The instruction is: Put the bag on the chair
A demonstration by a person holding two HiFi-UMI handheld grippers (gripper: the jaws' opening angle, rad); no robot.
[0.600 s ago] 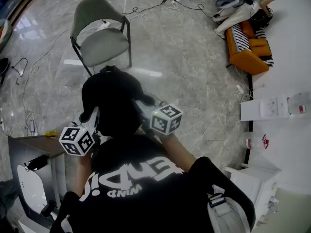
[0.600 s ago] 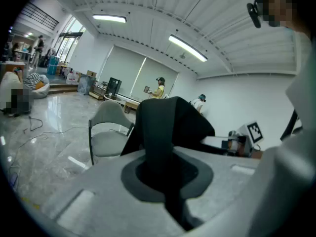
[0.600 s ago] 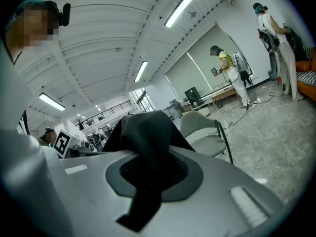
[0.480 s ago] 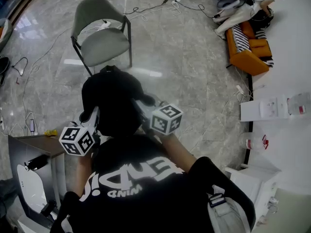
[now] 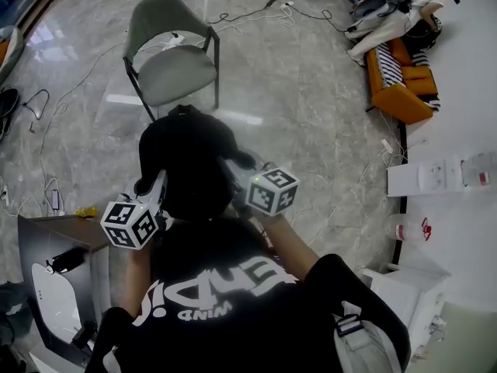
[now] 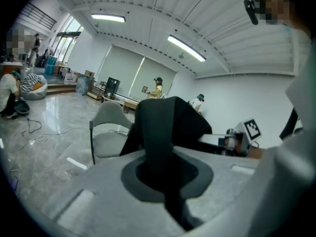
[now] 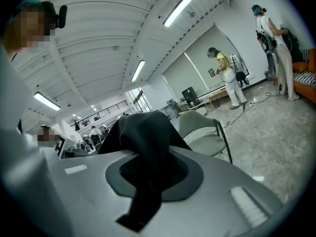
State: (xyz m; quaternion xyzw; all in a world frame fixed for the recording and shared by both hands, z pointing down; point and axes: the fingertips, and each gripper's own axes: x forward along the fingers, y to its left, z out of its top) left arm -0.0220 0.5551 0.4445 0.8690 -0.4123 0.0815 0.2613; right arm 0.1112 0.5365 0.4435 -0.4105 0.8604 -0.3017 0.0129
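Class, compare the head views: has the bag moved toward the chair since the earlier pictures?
No, not noticeably. The bag keeps the same gap to the chair; the whole view merely shifted a little.

To my right an orange sofa [image 5: 402,92] stands on the marble floor [image 5: 311,115]; cables [image 5: 241,12] trail farther off, and a dark desk [image 5: 54,235] sits at my left.

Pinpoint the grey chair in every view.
Head view: grey chair upper left, beyond the black bag.
Left gripper view: grey chair left of centre, behind the bag.
Right gripper view: grey chair right of centre, behind the bag.
Shared landmark: the black bag, always nearer than the chair.
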